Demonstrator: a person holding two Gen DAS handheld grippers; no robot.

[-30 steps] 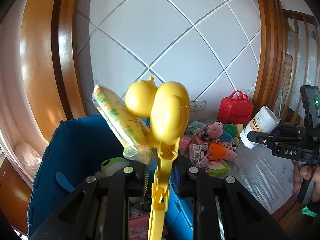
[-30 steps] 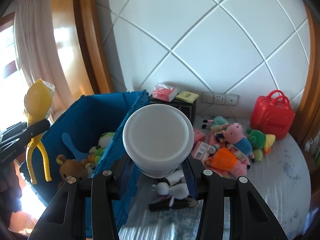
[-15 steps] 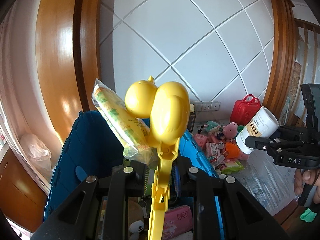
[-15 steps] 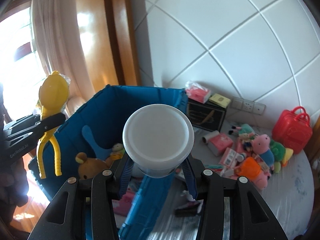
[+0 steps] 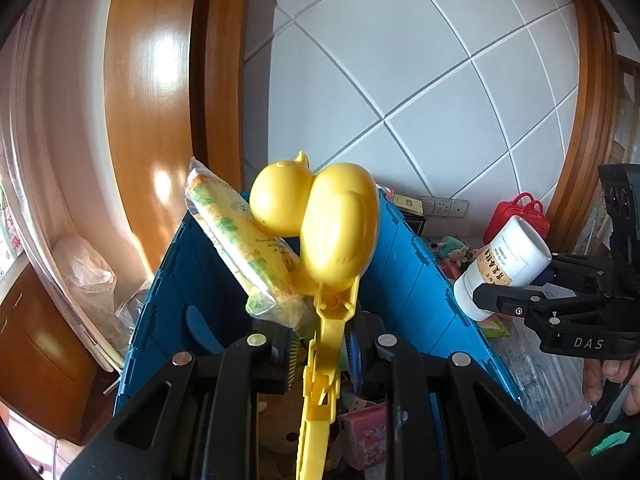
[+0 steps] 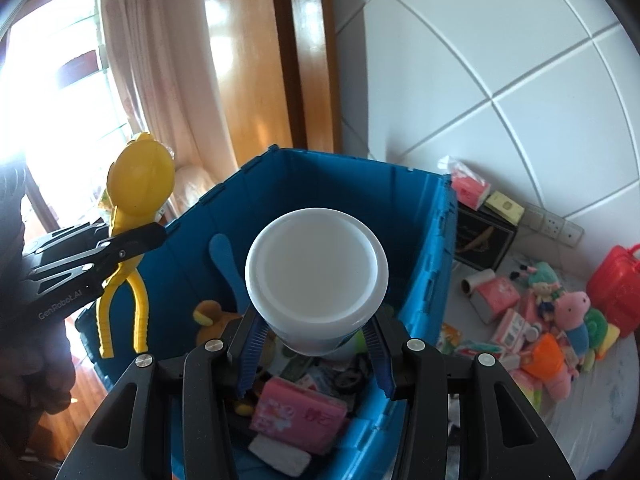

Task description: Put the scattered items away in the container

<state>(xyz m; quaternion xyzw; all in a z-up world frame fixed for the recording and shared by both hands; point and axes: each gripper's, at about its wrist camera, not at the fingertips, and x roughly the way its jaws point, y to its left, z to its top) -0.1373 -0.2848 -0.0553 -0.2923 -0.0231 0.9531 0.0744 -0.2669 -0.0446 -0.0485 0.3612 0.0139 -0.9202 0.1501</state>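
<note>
My left gripper (image 5: 324,344) is shut on yellow duck-shaped tongs (image 5: 336,232), with a yellow-green plastic packet (image 5: 240,240) pinched alongside. It hangs over the near left side of the blue crate (image 5: 420,280). My right gripper (image 6: 316,344) is shut on a white bottle (image 6: 316,268), base toward the camera, above the crate's (image 6: 344,184) open interior. In the left wrist view, the bottle (image 5: 504,264) and right gripper (image 5: 516,304) sit at the crate's right wall. The right wrist view shows the left gripper (image 6: 152,236) and tongs (image 6: 140,184) at the crate's left rim.
Inside the crate lie a pink pack (image 6: 300,412), a bear plush (image 6: 212,316) and other items. On the white surface to the right are a pig plush (image 6: 572,308), a red case (image 6: 616,288), a black box (image 6: 484,236) and small packs. Curtain and wooden frame stand behind.
Both grippers have swung left with their loads. The crate has come from the side to under them, and the toy pile has slid to the right edge.
</note>
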